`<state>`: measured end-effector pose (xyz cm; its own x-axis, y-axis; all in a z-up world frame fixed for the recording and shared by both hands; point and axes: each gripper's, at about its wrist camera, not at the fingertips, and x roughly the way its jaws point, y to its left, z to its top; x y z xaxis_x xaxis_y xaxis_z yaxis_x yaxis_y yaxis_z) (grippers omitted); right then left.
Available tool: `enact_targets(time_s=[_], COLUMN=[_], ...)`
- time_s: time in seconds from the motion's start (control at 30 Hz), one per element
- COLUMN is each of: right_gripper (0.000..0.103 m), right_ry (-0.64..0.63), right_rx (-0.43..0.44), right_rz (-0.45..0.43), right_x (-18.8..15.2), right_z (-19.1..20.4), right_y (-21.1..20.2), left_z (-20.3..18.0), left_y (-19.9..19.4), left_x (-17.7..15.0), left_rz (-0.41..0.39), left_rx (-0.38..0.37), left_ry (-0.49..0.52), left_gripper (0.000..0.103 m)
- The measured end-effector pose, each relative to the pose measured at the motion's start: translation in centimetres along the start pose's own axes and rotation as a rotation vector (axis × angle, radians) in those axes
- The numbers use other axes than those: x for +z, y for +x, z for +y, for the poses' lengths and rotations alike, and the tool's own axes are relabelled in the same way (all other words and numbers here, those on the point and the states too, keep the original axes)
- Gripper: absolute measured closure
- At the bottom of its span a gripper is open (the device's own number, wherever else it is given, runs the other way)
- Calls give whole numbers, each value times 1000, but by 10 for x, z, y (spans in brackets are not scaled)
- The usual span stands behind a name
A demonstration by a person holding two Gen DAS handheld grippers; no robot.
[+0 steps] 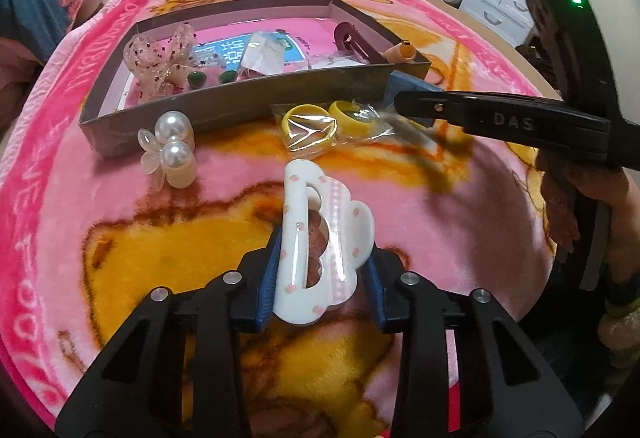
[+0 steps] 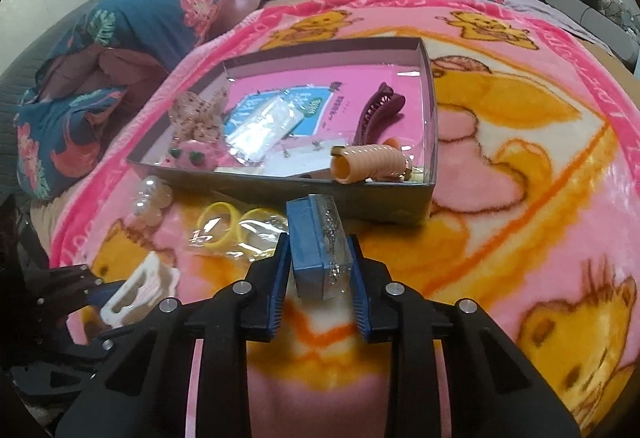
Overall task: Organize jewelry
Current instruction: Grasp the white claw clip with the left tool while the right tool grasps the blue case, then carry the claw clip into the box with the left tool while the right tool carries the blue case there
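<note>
Tongs both loaded: your left tongs (image 1: 320, 270) grip the white cloud-shaped plastic hair claw (image 1: 322, 238); your right tongs (image 2: 320, 270) clasp the small blue jewelry box (image 2: 318, 246), probably lifted, with the shallow grey cardboard tray (image 2: 400, 204) straight ahead, nearer your right.

A white cloud-shaped plastic hair clip (image 1: 320, 246), dotted with pink and banded in pink gingham, is seen between blue-padded fingers (image 1: 267, 292). Ahead, yellow rings in a clear bag (image 1: 332, 124) and pearl-white clips (image 1: 172, 150) are shown on a pink-and-orange bear-patterned blanket (image 1: 460, 222).
</note>
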<state>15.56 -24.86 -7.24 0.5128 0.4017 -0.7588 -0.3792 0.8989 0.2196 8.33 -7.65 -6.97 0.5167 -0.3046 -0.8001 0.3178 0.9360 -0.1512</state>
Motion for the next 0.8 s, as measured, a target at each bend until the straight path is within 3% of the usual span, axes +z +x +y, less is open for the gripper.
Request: enact_targets(time_s=[0.43, 0.8], right_gripper=[77, 77], right_ry=[-60, -94], right_rx=[17, 45], right_rz=[-60, -88], right_x=[-23, -19], right_z=[24, 53], right_y=[-50, -68], left_z=[7, 24], left_y=[-31, -57], left_x=[2, 9], left_rz=[-56, -113], left_rx=[-2, 30], left_ry=[-43, -97], left_gripper=[75, 75])
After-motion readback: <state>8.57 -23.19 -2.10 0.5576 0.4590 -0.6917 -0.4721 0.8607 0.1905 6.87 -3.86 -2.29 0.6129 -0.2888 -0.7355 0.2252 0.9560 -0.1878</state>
